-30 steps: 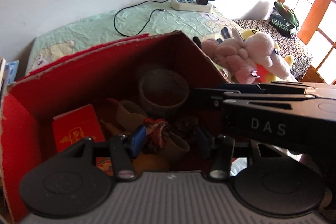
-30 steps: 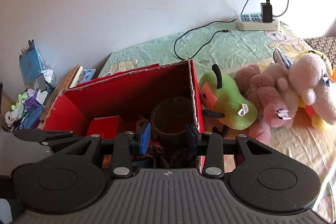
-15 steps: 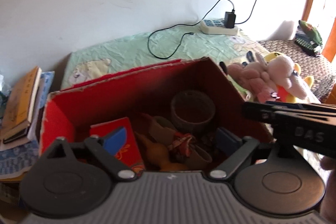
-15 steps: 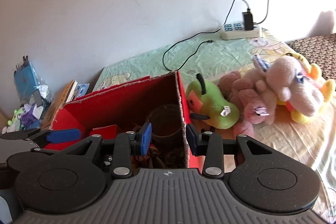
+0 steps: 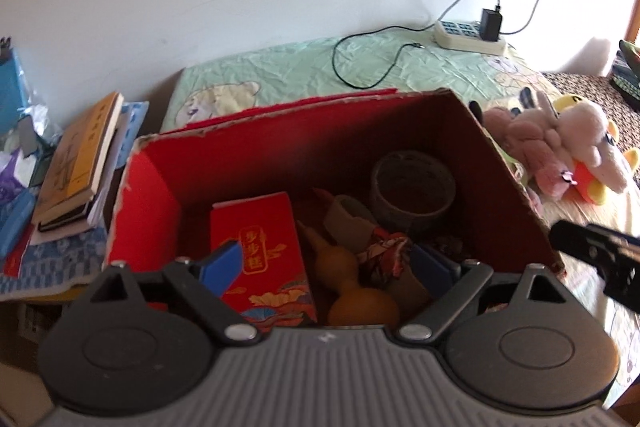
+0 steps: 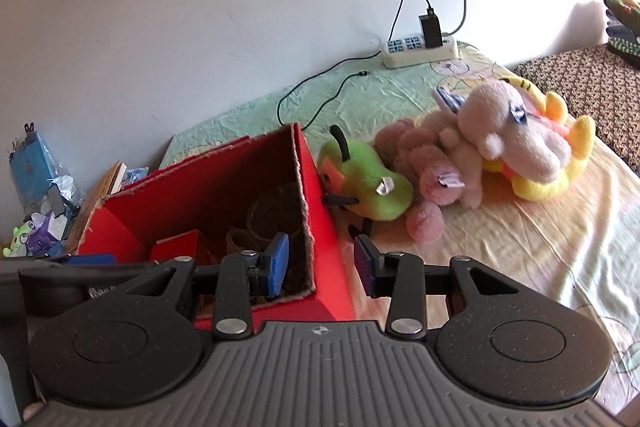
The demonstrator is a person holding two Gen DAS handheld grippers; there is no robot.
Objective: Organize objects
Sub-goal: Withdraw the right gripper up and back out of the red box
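Observation:
A red cardboard box (image 5: 148, 211) stands on the bed and holds a red packet (image 5: 260, 239), a tan gourd (image 5: 348, 287), a grey tape roll (image 5: 412, 191) and a small colourful bundle (image 5: 384, 251). My left gripper (image 5: 328, 263) hangs over the box's near side, wide open, with nothing between its blue pads. My right gripper (image 6: 322, 263) is half open and holds nothing; the box's right wall (image 6: 320, 227) shows behind the gap. Right of the box lie a green plush (image 6: 368, 183), a pink plush (image 6: 432, 163) and a pale pink and yellow plush (image 6: 520, 139).
A white power strip (image 6: 420, 49) with a black charger and a loose cable (image 6: 320, 99) lies at the back of the bed. Books (image 5: 76, 163) and clutter are stacked left of the box. A patterned cover (image 6: 580, 75) lies at the far right.
My left gripper opened and let go of the small colourful bundle, which now lies in the box, and it tilted up. My right gripper slid to the right, toward the plush toys.

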